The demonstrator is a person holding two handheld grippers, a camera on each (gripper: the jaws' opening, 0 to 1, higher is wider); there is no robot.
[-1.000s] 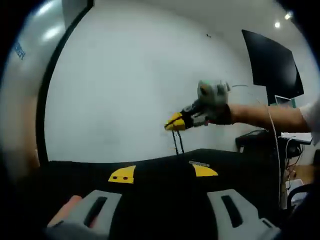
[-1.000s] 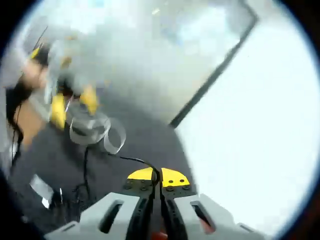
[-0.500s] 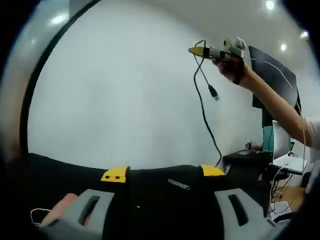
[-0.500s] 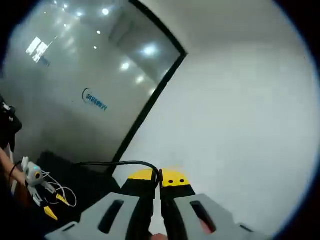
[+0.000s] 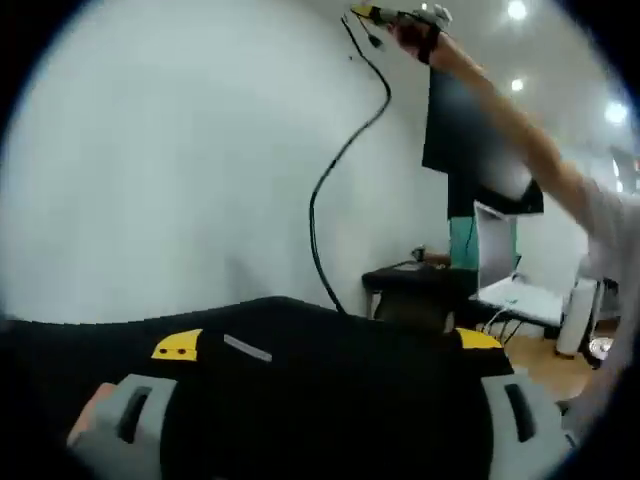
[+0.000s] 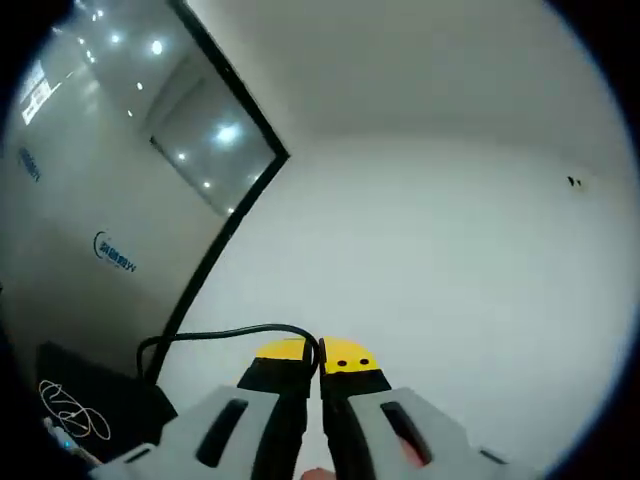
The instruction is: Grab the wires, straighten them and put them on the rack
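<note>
Now right gripper [image 6: 320, 358] jaws pinched black wire [image 5: 340, 160] aloft, upper frame; left gripper [image 5: 325, 345] jaws wide, empty. Straightening step; next likely left grips lower wire.

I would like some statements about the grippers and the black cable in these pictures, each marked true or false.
1. The right gripper is shut on the black cable. True.
2. The left gripper is shut on the cable. False: its jaws stand wide apart with nothing between them.
3. In the left gripper view, the cable hangs from the raised right gripper down to the black table. True.
4. The cable is white. False: it is black.
5. In the right gripper view, a thin white wire lies on a dark surface at lower left. True.
</note>
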